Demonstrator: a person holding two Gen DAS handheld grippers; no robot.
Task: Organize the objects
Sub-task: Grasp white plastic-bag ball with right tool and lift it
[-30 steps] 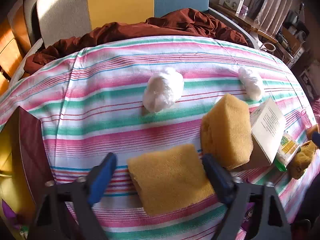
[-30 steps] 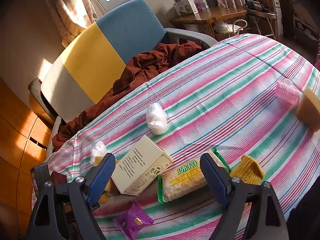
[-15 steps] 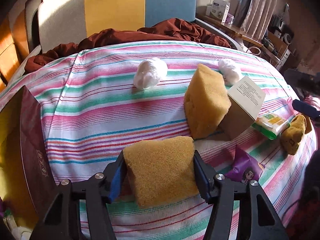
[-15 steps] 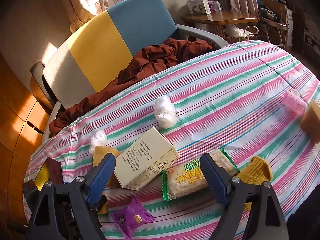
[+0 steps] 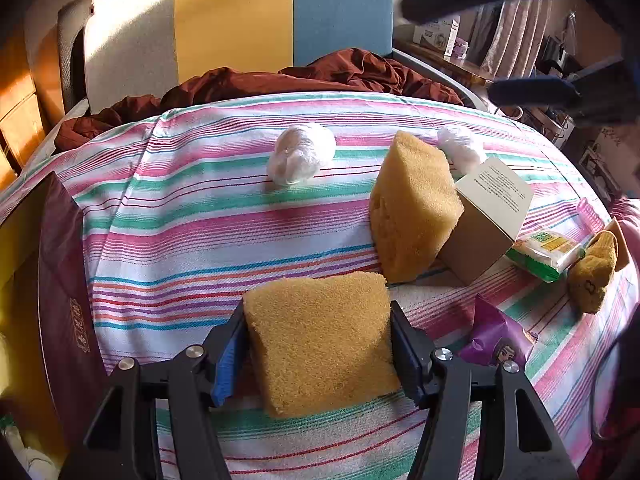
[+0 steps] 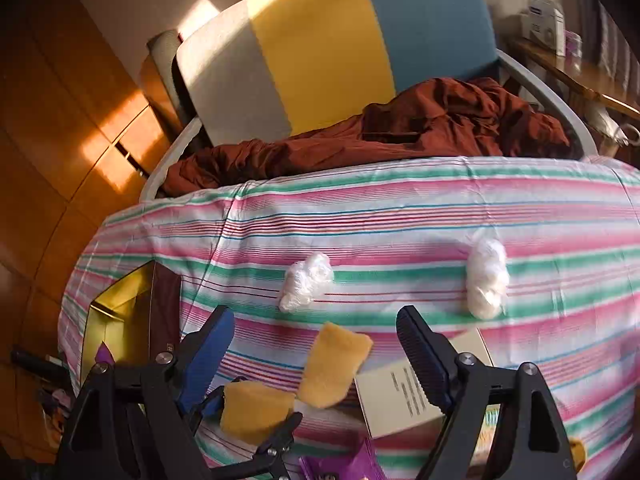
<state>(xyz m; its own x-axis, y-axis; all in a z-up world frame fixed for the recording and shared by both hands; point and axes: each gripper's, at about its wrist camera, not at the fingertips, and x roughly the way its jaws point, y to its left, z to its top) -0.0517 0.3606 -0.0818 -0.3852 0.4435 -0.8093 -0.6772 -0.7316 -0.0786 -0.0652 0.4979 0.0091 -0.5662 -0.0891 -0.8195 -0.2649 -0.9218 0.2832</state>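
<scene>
My left gripper (image 5: 318, 344) is shut on a yellow sponge (image 5: 320, 340), held just above the striped tablecloth (image 5: 200, 220). The same sponge (image 6: 254, 412) and left gripper show low in the right wrist view. A second yellow sponge (image 5: 412, 208) leans on a cream box (image 5: 488, 216); it also shows in the right wrist view (image 6: 334, 364). My right gripper (image 6: 312, 344) is open and empty, raised above the sponges. Two white plastic balls (image 5: 302, 152) (image 5: 460, 148) lie farther back. An open dark red box with a yellow inside (image 6: 120, 320) stands at the table's left edge.
A purple snack packet (image 5: 496, 340), a green snack pack (image 5: 544, 248) and a yellow knitted item (image 5: 592, 272) lie at the right. A brown blanket (image 6: 400, 136) lies on a chair (image 6: 320, 48) behind the table.
My left gripper closed on the sponge and pulled it back and up. My right gripper rose and swung left, over the sponges and the dark red box.
</scene>
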